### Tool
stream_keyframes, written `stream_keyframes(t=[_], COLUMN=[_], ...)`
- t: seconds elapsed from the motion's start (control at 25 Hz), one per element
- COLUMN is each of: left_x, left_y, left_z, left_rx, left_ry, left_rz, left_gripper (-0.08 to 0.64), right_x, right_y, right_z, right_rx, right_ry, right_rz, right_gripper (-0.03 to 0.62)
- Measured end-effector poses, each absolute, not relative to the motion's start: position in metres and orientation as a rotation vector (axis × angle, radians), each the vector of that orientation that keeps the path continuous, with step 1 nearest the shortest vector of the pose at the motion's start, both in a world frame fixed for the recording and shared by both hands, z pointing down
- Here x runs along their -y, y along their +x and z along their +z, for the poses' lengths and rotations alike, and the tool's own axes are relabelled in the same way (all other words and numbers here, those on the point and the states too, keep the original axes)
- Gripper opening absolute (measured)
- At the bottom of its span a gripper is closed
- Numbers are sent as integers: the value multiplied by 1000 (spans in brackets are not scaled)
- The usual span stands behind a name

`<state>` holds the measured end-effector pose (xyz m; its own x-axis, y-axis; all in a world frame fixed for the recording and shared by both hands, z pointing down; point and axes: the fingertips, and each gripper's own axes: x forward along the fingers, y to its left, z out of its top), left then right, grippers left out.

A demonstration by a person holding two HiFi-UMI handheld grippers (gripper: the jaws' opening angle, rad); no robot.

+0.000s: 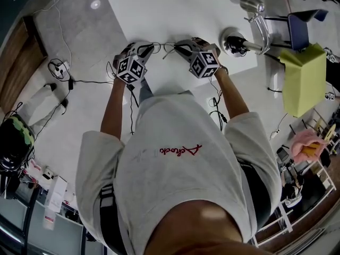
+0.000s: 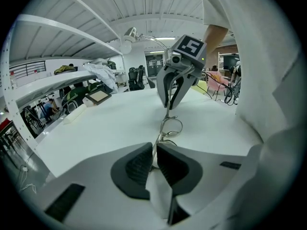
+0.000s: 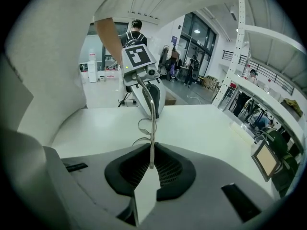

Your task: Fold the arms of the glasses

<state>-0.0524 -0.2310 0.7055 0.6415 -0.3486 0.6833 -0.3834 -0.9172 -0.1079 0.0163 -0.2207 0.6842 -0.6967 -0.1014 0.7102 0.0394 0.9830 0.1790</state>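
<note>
Gripping glasses (image 2: 169,128) by one arm in left claw (image 2: 154,161), pads closed on it. Pinching other arm in right claw (image 3: 151,163), likewise closed. Holding glasses between claws, low over white bench (image 1: 175,9), near front edge. Beyond: broad open bench top. Farther right, lamp (image 1: 251,3) near bench corner; past right edge, yellow box (image 1: 304,78). Off left edge, cables (image 1: 58,68) on grey floor (image 1: 79,31).

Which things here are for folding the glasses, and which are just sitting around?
For the job:
glasses
left tool, shut on one arm
right tool, shut on the other arm

Just lying about:
desk lamp
yellow box
cables on the floor
</note>
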Motion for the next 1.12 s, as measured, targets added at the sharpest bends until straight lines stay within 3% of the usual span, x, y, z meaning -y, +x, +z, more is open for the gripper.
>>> stream_keyframes(t=[0.52, 1.12], left_x=[232, 220], left_y=[-53, -106], left_z=[699, 679], left_rx=[630, 921], left_ry=[2819, 2716], left_rz=[1114, 1036], left_gripper=[58, 58], right_x=[225, 225], right_y=[-2, -8], right_z=[701, 718], right_rx=[2352, 2178], right_ry=[49, 14], right_rz=[-107, -128], right_gripper=[35, 34])
